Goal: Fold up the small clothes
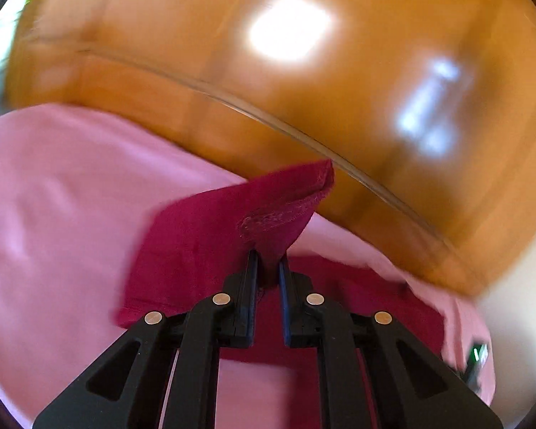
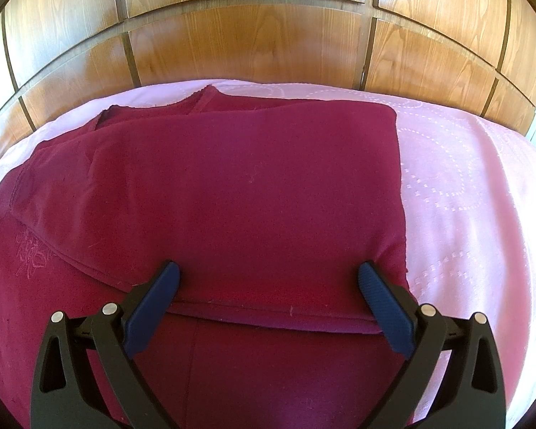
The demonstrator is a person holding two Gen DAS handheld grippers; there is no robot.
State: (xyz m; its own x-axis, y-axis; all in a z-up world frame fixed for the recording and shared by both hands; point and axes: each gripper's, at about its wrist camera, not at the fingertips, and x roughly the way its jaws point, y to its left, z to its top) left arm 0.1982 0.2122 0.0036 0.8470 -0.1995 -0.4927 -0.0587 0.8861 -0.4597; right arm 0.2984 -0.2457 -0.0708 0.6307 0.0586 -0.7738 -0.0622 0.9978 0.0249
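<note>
A dark red garment [image 2: 232, 186] lies partly folded on a pink bedspread [image 2: 464, 178], its right side folded over with a straight edge at the right. My right gripper [image 2: 268, 279] is open just above the garment's near fold, its blue fingertips [image 2: 371, 279] apart over the cloth. In the blurred left wrist view, my left gripper [image 1: 268, 264] is shut on a hemmed corner of the red garment [image 1: 268, 211] and holds it lifted above the pink bedspread [image 1: 53, 196].
A wooden panelled headboard or wall [image 2: 250, 35] runs behind the bed. In the left wrist view the wood [image 1: 196, 53] is blurred, with bright reflections. A small dark and green object [image 1: 477, 357] shows at the bedspread's right edge.
</note>
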